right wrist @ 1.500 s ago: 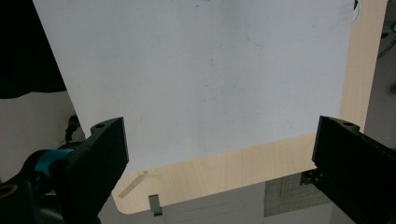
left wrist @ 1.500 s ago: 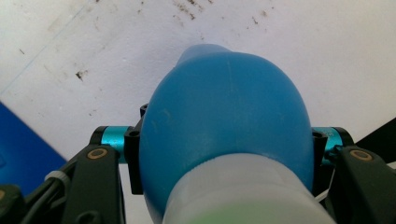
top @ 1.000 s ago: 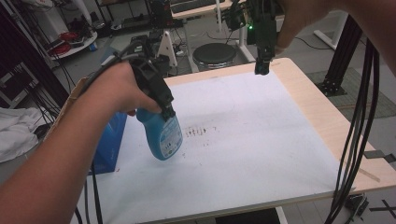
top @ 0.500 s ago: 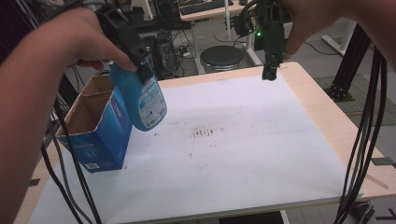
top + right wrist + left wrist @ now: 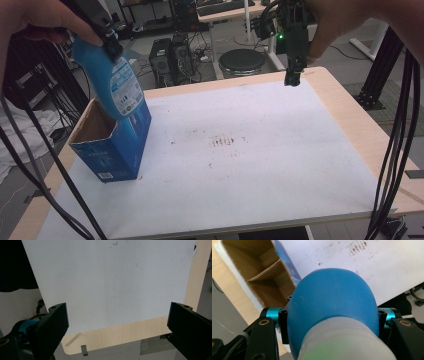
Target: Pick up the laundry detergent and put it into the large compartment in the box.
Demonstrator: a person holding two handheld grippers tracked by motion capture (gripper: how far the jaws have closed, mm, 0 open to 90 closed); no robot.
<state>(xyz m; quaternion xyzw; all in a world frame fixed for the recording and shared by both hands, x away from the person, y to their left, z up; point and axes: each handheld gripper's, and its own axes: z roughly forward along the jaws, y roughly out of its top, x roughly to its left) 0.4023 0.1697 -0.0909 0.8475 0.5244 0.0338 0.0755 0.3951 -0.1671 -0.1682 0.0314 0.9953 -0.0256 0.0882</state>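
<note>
White sheeting covers the table (image 5: 280, 165), bare but for a smudge of dark marks near its middle, and at its nine o'clock edge stands the open blue cardboard box (image 5: 112, 145) whose brown inside and dividing flap you see in the left gripper view. A second ago you held the blue spray bottle (image 5: 112, 82) low over the table's centre; half a second ago it was up beside the box; now it hangs tilted over the box's mouth, its base at or just past the rim, though whether it touches the cardboard I cannot tell. Your left gripper (image 5: 332, 317) is clamped on the bottle just below its white cap, a jaw pressed to each side. That puts you, I judge, at the last step of packing: straighten the bottle and lower it into the free compartment before you let go. Your right gripper (image 5: 292, 77) has barely shifted at twelve o'clock, raised above the far edge, jaws spread wide and holding nothing.
</note>
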